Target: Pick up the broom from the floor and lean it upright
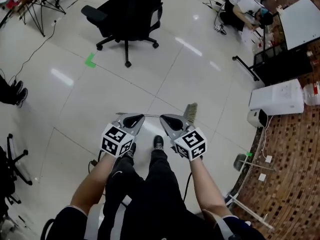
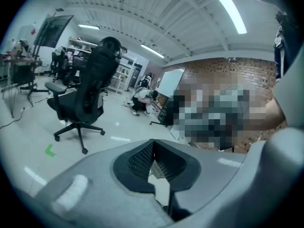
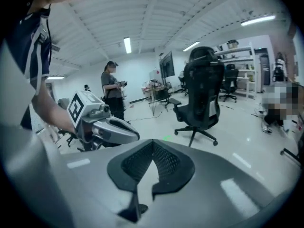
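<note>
The broom lies on the white tiled floor just ahead of my feet. Its brush head [image 1: 190, 112] is at the right and its thin handle [image 1: 152, 115] runs left. My left gripper [image 1: 134, 118] hangs over the handle's left part, and my right gripper [image 1: 166, 119] over the handle beside the brush. Both point forward and down, with their jaws together and nothing between them. The left gripper view shows its closed fingertips [image 2: 153, 144] with bristles below the gap. The right gripper view shows its own closed tips [image 3: 153, 144] and the left gripper [image 3: 102, 127] beside it.
A black office chair [image 1: 131, 14] stands ahead, with a green tape mark [image 1: 90, 60] on the floor to its left. A person crouches at the far right [image 1: 245, 9]. A white appliance [image 1: 277, 98] sits by the brick surface on the right. Another person stands further off [image 3: 113, 91].
</note>
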{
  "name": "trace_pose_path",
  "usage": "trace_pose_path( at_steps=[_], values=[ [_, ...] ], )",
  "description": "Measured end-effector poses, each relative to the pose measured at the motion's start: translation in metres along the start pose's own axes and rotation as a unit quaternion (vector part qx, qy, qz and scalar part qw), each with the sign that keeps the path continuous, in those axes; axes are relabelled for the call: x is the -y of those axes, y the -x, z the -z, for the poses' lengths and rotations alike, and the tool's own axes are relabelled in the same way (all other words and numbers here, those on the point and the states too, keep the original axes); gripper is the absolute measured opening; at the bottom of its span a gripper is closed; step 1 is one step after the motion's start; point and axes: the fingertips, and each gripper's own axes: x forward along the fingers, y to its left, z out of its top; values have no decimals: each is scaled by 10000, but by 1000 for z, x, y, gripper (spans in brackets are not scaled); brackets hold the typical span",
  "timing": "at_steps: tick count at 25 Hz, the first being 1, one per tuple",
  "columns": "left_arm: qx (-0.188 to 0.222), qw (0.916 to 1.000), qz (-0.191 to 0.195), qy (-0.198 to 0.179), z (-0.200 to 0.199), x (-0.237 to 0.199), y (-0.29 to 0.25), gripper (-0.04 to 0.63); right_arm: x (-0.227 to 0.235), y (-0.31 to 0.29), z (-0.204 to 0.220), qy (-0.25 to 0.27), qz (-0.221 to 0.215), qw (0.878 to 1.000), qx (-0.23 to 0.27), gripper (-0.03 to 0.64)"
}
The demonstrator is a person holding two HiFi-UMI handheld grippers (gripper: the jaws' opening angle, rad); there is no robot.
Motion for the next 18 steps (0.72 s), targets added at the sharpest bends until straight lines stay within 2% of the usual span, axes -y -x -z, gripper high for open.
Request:
trace_pose_path(
  at_steps=[3, 6, 8, 12, 14, 18],
  values=[
    [68, 9976, -602, 325, 17, -35, -8, 0, 4, -45, 12, 343, -769, 9957, -393, 3],
    [121, 9907, -1175, 669, 51, -73, -14, 0, 4, -97, 42, 674, -1494, 9832, -807, 3],
    [99, 9848, -1497, 875, 81, -101, -21, 0, 8, -132, 68, 885, -1813, 9735, -1072, 3],
    [-89, 9751, -1881, 1169, 157, -156, -39, 0, 21, -202, 139, 1124, -2024, 9593, -1620, 3],
    [-174, 9702, -2039, 1302, 201, -182, -44, 0, 20, -238, 176, 1252, -2099, 9534, -1768, 3],
    [-102, 9548, -2445, 1685, 278, -239, -52, 0, 21, -315, 249, 1527, -2332, 9409, -1922, 3]
  ],
)
